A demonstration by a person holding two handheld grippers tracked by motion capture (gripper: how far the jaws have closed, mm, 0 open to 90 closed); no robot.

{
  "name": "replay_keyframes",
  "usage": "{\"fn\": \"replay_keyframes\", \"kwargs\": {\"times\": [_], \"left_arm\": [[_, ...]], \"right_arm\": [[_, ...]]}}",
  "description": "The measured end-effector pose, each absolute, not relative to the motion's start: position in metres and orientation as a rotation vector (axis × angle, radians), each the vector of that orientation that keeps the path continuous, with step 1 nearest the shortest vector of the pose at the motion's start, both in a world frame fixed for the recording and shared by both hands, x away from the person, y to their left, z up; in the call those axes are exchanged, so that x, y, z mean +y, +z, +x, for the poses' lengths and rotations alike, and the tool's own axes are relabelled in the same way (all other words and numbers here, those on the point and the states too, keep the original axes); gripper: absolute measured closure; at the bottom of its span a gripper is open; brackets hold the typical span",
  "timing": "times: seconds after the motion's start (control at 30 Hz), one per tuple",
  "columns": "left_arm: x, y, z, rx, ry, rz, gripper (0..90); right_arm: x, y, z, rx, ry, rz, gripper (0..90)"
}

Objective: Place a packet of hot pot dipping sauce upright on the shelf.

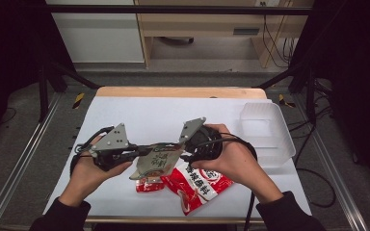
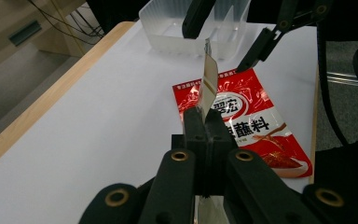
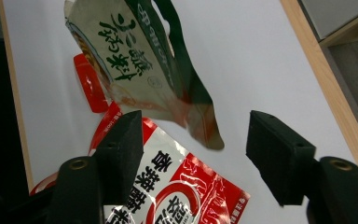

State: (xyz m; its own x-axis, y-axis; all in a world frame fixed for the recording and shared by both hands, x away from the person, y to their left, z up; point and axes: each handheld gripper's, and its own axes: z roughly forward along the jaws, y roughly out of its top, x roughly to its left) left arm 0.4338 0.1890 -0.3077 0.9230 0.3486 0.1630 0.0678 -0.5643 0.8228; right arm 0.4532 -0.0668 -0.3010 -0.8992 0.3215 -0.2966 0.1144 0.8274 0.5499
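The flat beige-and-green foil sachet (image 1: 156,161) is clamped edge-on in the left gripper (image 2: 204,122), above the red seasoning packet (image 1: 195,185). The right gripper (image 3: 193,140) stands open at three o'clock; a misjudged closing could crumple or drop the sachet.

red sachet (image 1: 147,186) half hidden under beige packet (image 1: 158,161)

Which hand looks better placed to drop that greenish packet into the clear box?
Left, probably: the left gripper is shut on the greenish packet. The right gripper is open, though nearer the clear box.
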Motion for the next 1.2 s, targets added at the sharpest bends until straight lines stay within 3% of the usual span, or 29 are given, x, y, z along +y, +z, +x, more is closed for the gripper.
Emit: {"fn": "replay_keyframes", "kwargs": {"times": [0.33,0.53,0.57,0.63,0.8,1.07,1.2], "left_arm": [[0.174,-0.309,0.433,0.270,0.365,2.163,90.0],[0.171,-0.310,0.432,0.264,0.349,2.144,90.0],[0.171,-0.310,0.432,0.264,0.349,2.144,90.0],[0.171,-0.311,0.431,0.265,0.351,2.134,90.0],[0.172,-0.312,0.430,0.268,0.358,2.107,90.0],[0.188,-0.321,0.424,0.314,0.383,2.046,48.2],[0.200,-0.331,0.421,0.369,0.410,2.026,33.2]], "right_arm": [[-0.056,-0.312,0.454,2.727,0.706,0.232,55.2],[-0.051,-0.316,0.455,2.731,0.673,0.197,77.9],[-0.051,-0.316,0.455,2.731,0.673,0.197,77.9],[-0.052,-0.316,0.455,2.732,0.682,0.197,88.7],[-0.053,-0.311,0.454,2.702,0.677,0.188,90.0],[-0.069,-0.293,0.459,2.620,0.578,0.214,90.0],[-0.084,-0.284,0.462,2.601,0.555,0.242,90.0]]}}
